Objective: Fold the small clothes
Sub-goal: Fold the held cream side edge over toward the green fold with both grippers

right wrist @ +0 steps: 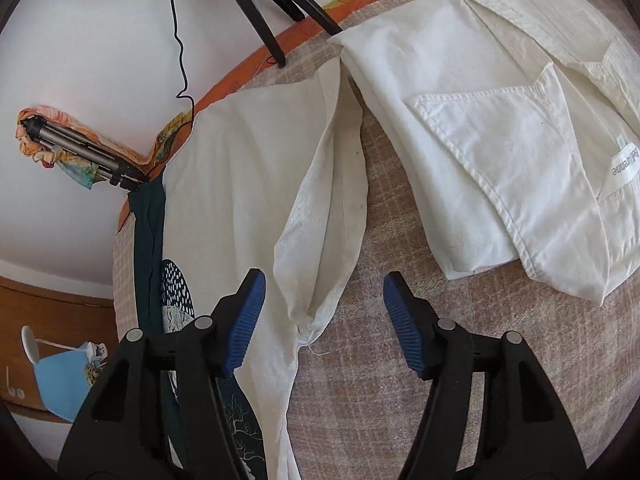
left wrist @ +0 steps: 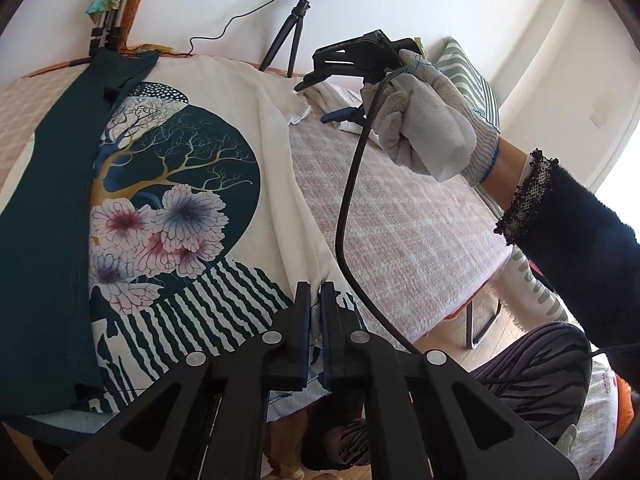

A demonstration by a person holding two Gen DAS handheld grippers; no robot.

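A cream T-shirt [left wrist: 248, 104] printed with a tree and flowers on a dark teal disc lies flat on the table, a dark teal panel [left wrist: 52, 216] along its left side. My left gripper [left wrist: 316, 292] is shut on the shirt's near right hem. In the right wrist view the shirt's cream sleeve [right wrist: 320, 208] lies folded inward, its cuff resting loose between the blue pads [right wrist: 250, 320] of my right gripper [right wrist: 324, 320], which stands open above it. The left wrist view shows the right gripper [left wrist: 320, 100] held in a gloved hand [left wrist: 432, 120] over the sleeve.
A folded white garment [right wrist: 500, 140] with a label lies on the table's far right. The table [left wrist: 400, 220] has a pinkish woven cover. A ring light on a tripod [left wrist: 296, 28] stands at the back edge. A black cable [left wrist: 348, 200] hangs across the table. A metal stool [left wrist: 484, 320] is below the right edge.
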